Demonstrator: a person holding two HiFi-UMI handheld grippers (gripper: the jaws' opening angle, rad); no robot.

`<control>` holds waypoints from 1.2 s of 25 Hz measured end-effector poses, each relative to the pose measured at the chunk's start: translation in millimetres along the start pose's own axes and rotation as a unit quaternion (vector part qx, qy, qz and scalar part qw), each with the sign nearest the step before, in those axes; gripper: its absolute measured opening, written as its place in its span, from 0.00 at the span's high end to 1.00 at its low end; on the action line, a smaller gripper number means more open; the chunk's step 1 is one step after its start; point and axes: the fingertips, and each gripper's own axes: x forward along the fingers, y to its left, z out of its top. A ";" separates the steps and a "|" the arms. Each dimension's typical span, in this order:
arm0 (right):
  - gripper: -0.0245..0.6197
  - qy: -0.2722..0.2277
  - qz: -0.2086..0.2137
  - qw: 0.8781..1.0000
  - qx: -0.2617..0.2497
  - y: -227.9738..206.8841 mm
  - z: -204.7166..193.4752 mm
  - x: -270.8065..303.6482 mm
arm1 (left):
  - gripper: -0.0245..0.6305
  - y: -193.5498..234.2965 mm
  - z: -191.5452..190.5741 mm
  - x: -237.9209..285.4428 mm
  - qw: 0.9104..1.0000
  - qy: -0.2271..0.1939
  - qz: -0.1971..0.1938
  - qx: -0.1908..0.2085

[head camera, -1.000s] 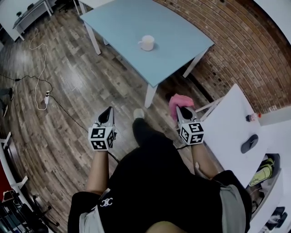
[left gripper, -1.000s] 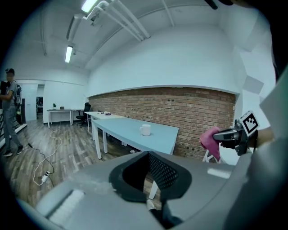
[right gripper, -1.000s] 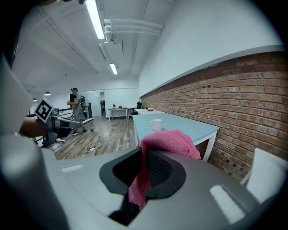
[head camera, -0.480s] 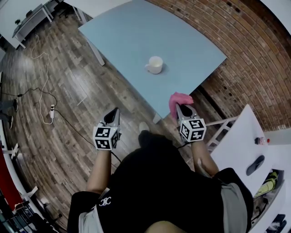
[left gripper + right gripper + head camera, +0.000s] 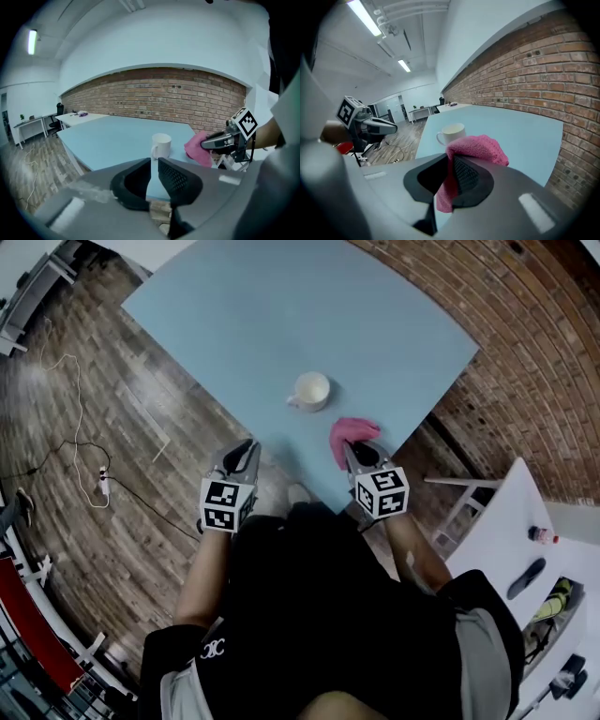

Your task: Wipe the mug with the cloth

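Held the pink cloth (image 5: 352,430) clamped in the right gripper (image 5: 352,450), just beside the upright white mug (image 5: 310,390) near the desk (image 5: 234,315) edge, closer to it than the left gripper (image 5: 247,446), empty and just eased open to a narrow slit, off toward the mug's handle side.

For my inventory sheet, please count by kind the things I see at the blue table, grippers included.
mug: 1
pink cloth: 1
grippers: 2 (left gripper, jaws just opening, nothing between them; right gripper, shut on the pink cloth)
Total: 4
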 end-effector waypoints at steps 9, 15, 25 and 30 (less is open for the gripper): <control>0.91 0.011 -0.043 0.997 0.063 4.5 -4.3 26.7 | 0.73 4.8 8.3 87.8 0.990 0.054 -0.114 0.069; 0.91 0.022 -0.085 0.992 0.093 12.2 -3.4 50.8 | 0.66 -11.4 6.1 132.2 0.963 0.082 -0.216 0.137; 0.91 0.029 -0.122 0.985 0.120 2.2 -4.0 87.4 | 0.76 -23.6 12.6 157.2 0.930 0.077 -0.330 0.146; 0.91 0.032 -0.125 0.985 0.115 -4.2 -5.9 98.4 | 0.85 -24.2 10.2 156.8 0.925 0.085 -0.331 0.168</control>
